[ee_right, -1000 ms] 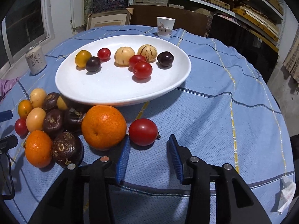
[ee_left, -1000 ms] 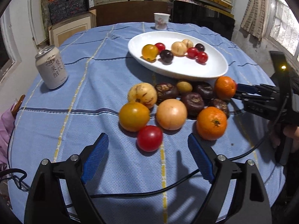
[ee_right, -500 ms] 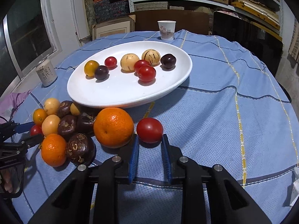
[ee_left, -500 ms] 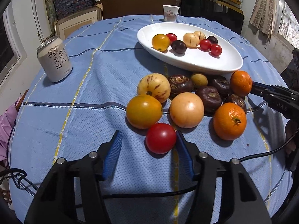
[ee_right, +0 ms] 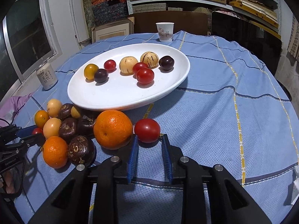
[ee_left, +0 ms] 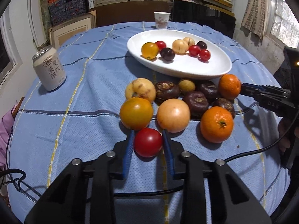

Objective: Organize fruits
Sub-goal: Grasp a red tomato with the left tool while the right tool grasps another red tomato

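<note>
My left gripper (ee_left: 148,140) has just been closing, and its blue pads (ee_left: 128,154) now pinch a red tomato (ee_left: 148,142) that sits on the blue cloth (ee_left: 78,123). Just ahead of that tool lie a yellow-orange tomato (ee_left: 136,113) and a pale peach-coloured fruit (ee_left: 173,115); off to the right of it is a mandarin (ee_left: 216,124), with dark brown fruits (ee_left: 195,100) bunched behind.

My right gripper (ee_right: 149,140) is narrowed around a second red tomato (ee_right: 147,130). The pads (ee_right: 132,157) flank the near half of that tomato; the jaws have just eased apart very slightly, and I cannot tell whether they truly press on it. Immediately to the left of this tool, a large orange (ee_right: 112,128) nearly touches the tomato.

Beyond both tools stands the white oval plate (ee_right: 115,100), already carrying small red, dark purple, yellow and striped pale fruits. Further back is a paper cup (ee_right: 165,31), and far off to the left a drink can (ee_left: 49,68). From the left camera I see my right tool's fingers reaching in beside another mandarin (ee_left: 229,86).
</note>
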`<action>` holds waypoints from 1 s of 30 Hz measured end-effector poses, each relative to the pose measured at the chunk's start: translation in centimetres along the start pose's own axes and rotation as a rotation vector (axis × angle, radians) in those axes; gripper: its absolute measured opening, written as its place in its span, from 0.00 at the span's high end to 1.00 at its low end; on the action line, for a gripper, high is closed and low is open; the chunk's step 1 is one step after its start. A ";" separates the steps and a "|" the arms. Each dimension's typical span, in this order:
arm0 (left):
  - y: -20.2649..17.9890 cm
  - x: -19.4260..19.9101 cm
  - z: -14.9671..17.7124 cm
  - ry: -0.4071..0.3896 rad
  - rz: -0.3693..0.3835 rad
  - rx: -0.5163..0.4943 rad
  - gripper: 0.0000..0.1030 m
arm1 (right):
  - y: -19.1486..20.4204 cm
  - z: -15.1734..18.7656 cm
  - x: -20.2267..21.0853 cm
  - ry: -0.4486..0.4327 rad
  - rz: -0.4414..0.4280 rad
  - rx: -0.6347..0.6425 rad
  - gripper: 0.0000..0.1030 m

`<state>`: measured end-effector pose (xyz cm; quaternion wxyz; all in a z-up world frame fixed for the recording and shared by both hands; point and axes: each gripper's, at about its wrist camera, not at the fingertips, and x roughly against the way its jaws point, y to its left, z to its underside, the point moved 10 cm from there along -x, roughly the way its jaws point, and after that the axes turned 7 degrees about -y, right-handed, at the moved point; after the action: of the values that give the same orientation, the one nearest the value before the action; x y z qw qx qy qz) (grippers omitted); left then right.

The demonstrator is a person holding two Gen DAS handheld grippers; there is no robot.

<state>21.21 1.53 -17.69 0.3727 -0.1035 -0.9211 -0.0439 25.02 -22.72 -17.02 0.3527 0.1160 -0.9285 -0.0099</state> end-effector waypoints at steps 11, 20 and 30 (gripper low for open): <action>-0.2 0.6 -0.6 -0.041 0.034 0.032 0.71 | -0.2 -0.5 -1.0 0.037 0.021 0.019 0.67; -0.1 0.6 -0.5 -0.041 0.055 0.051 0.71 | 1.9 0.2 0.3 0.099 -0.011 0.398 0.62; 0.0 0.6 -0.5 -0.043 0.057 0.057 0.71 | 1.7 -0.9 -2.4 0.122 -0.038 0.443 0.72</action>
<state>21.15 1.54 -16.93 0.3566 -0.1201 -0.9265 -0.0044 26.99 -20.46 -17.68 0.3740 0.2086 -0.8825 0.1944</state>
